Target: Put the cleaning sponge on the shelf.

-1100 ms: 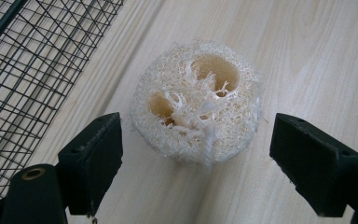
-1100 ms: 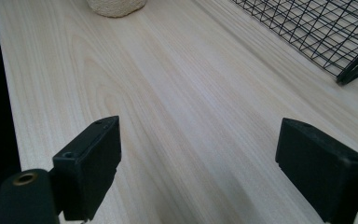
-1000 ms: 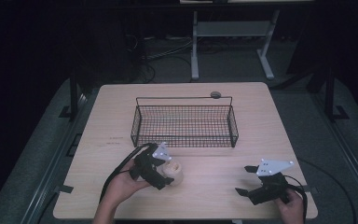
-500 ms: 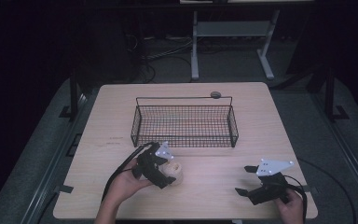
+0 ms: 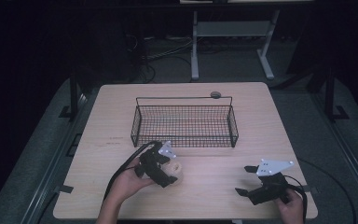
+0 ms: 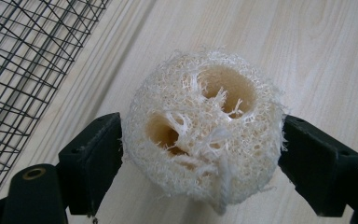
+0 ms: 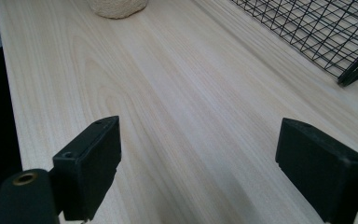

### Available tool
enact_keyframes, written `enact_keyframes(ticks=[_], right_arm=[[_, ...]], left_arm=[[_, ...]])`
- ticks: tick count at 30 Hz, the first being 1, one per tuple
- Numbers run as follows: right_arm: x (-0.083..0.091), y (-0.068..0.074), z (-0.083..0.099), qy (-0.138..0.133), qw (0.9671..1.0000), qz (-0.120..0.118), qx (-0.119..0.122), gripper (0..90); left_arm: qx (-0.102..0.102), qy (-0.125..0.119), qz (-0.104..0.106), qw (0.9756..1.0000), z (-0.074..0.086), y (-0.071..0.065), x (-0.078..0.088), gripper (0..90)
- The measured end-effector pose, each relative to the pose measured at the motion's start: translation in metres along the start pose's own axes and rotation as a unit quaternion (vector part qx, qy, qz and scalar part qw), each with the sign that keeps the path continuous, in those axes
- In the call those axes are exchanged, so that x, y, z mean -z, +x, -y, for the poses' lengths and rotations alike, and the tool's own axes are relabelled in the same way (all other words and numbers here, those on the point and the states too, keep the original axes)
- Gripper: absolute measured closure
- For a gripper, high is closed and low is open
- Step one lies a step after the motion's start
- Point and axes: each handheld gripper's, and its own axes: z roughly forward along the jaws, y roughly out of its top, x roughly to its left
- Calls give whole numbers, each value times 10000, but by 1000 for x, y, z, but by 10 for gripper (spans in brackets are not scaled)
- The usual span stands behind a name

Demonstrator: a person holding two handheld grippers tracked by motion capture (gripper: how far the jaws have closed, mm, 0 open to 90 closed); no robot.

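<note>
A pale loofah sponge (image 6: pixel 204 126), a short round slice of fibrous mesh, is seen on the light wooden table (image 5: pixel 270 121), just in front of the near wall of the black wire basket (image 5: pixel 184 122) and toward the table's left half. No brand, label or writing can be read on it or on anything near it. Its cut face, pierced by two large hollows, is turned toward the left gripper's camera, so the short axis through those hollows is directed at the gripper; no clear long axis can be made out. The sponge is set squarely between the jaws of the left gripper (image 6: pixel 200 154), both pads being pressed against its sides, and the gripper is held in a hand (image 5: pixel 126 183). The right gripper (image 5: pixel 249 179) is held low over the table's near right corner, its jaws spread wide over bare wood, well apart from the sponge.
</note>
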Motion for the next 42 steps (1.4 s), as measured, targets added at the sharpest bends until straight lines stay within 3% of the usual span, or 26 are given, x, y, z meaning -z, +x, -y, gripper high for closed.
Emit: enact_keyframes(ticks=[19,28,42], right_arm=[[1,0,0,-21,10000,12,-4,136],[1,0,0,-39,10000,21,2,136],[2,0,0,-76,10000,22,-13,136]], left_arm=[[11,82,115,9999,-2,2,-7,260],[101,46,202,9997,-2,5,-7,268],[30,20,194,9998,-8,8,0,273]])
